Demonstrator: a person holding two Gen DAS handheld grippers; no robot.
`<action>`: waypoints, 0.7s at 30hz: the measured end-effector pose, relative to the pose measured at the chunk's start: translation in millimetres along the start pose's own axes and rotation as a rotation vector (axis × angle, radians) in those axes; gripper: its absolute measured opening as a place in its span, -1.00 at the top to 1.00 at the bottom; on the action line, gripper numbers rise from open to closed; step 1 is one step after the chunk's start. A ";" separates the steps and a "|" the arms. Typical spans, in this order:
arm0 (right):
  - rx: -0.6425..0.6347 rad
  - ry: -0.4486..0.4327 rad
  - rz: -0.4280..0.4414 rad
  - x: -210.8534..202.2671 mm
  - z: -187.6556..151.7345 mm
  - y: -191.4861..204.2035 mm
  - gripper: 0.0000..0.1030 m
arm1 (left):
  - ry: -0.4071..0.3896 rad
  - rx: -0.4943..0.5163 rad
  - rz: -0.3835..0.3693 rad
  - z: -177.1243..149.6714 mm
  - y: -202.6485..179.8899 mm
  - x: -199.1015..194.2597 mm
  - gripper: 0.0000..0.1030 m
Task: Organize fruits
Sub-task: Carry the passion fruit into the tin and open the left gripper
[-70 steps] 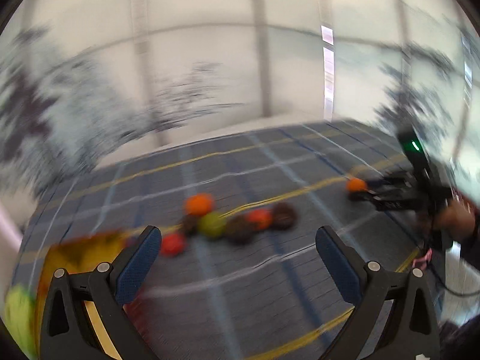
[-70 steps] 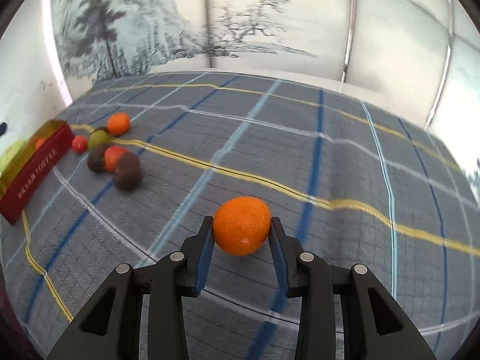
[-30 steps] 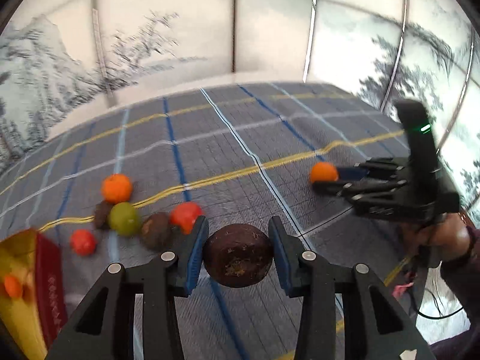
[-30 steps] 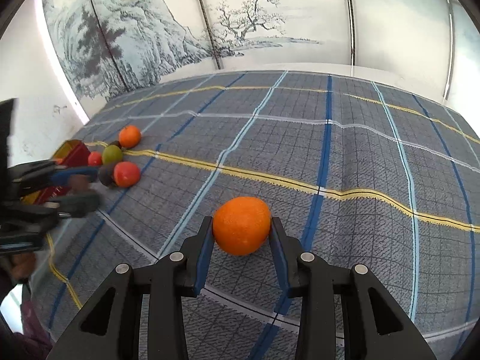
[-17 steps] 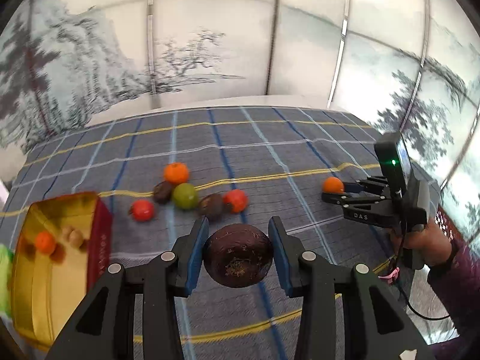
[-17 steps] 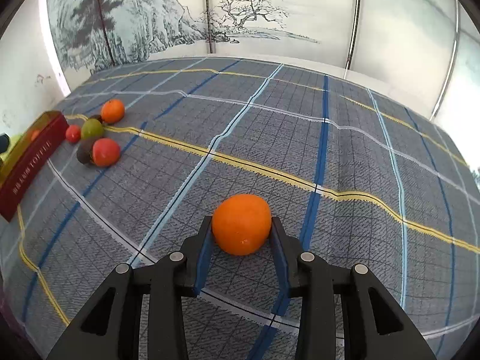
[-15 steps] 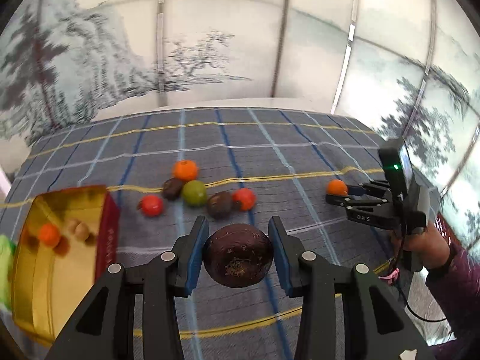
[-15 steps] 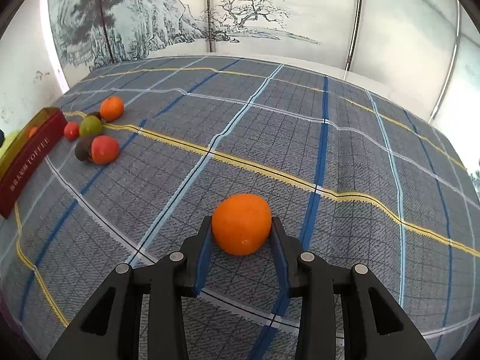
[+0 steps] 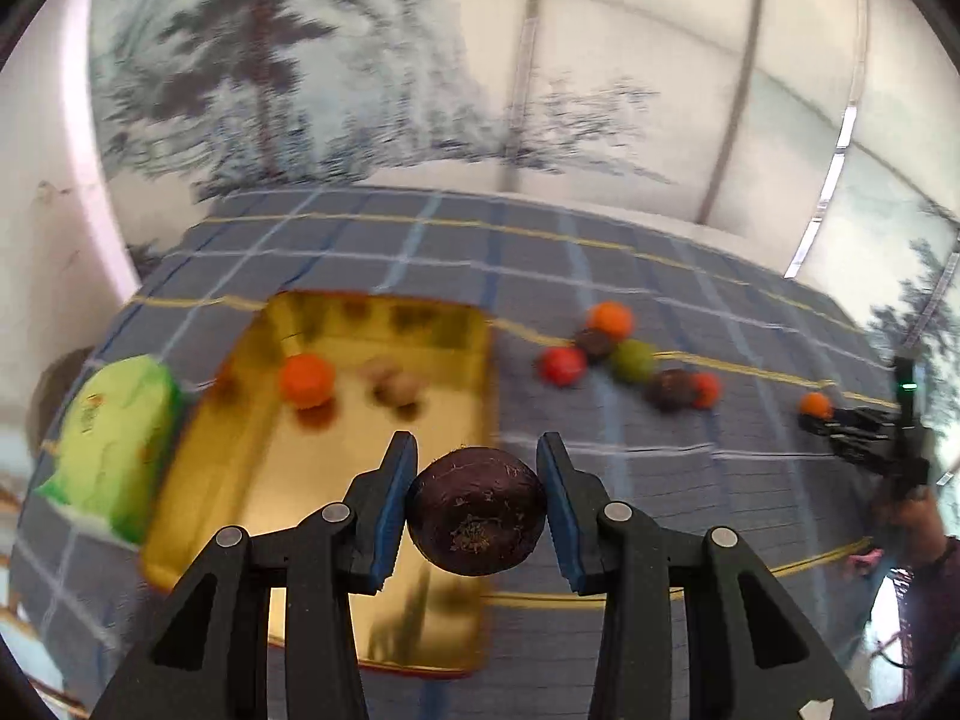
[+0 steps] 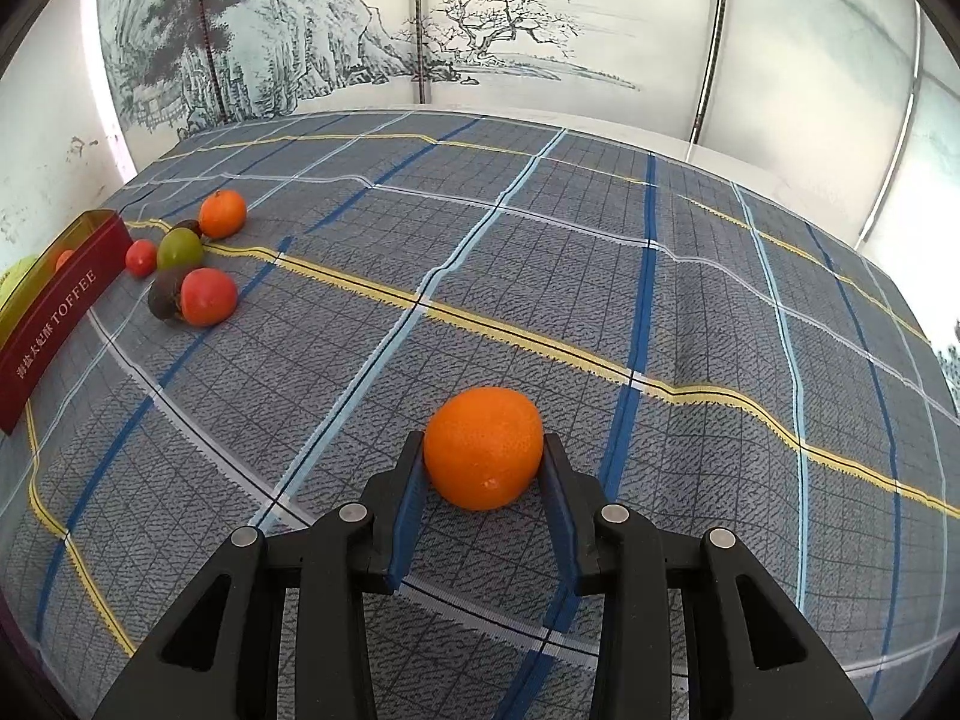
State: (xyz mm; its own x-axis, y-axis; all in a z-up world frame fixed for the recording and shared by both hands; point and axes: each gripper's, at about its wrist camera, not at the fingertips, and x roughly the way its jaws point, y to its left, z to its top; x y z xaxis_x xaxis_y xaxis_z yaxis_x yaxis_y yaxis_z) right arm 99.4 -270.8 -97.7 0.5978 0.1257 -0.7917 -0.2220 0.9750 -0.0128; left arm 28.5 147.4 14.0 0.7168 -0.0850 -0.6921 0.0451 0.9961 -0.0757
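Fingers [image 9: 395, 501] of the left gripper [image 9: 477, 504] are clamped on a dark brown round fruit [image 9: 477, 519], which hangs above the near right part of a gold tin [image 9: 198, 450]. Those of the right gripper [image 10: 483, 486] pinch an orange [image 10: 483, 447] from both sides, above the cloth in the middle of the counter.

A grey-blue checked cloth [image 10: 600, 240] covers the counter, crossed by dark blue, pale blue, white and yellow stripes, and it shows slight wrinkles toward the far right corner. The tin sits by the left edge; its outer wall is dark red and reads TOFFEE in the right wrist view. Inside it lie a small orange fruit [image 9: 306, 380] and two pale brown pieces [image 9: 396, 381] I cannot identify. A green packet [image 9: 111, 444] lies just left of the tin, touching or nearly touching it.

Loose fruit clusters just right of the tin, toward the far left of the counter: a mandarin [image 10: 222, 213], a green fruit [image 10: 179, 251], a small red fruit [image 10: 141, 257], a larger red fruit [image 10: 207, 296] and a dark brown fruit [image 10: 165, 299] touching it; another dark one peeks out behind the green.

Behind the far edge stand pale wall panels [image 10: 510, 18] painted with ink trees and cliffs, split by thin dark strips. The left wrist view is blurred.
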 end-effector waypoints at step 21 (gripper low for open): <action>-0.002 0.000 -0.001 0.5 0.2 0.8 0.27 | 0.097 0.017 0.131 -2.1 61.7 59.7 0.27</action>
State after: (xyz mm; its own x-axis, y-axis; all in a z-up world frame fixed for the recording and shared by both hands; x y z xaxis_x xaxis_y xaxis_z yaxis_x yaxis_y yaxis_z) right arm 99.7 -269.9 -98.1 0.5983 0.1249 -0.7915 -0.2231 0.9747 -0.0148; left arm 72.6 203.7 -33.5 0.6471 0.0446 -0.7611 -0.0322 0.9990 0.0311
